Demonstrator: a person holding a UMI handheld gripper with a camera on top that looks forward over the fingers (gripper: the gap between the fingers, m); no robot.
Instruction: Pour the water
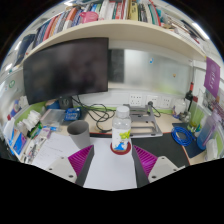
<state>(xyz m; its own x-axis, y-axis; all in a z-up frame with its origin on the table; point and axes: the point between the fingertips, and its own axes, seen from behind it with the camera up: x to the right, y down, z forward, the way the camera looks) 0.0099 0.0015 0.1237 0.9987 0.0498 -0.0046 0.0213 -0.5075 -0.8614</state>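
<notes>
Gripper (121,152) looks clamped on upright water bottle (121,131), kept vertical above counter (100,125), grey cup (78,133) near for pouring.

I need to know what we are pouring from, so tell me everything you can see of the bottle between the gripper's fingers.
The bottle is small, of clear plastic as it looks, with a white cap on top and a label band with red and blue near its base. It stands upright on the white desk, between the pink pads of the gripper. Whether the fingers press on it is unclear. A grey cup stands apart beside it. Its water level cannot be made out.
</notes>
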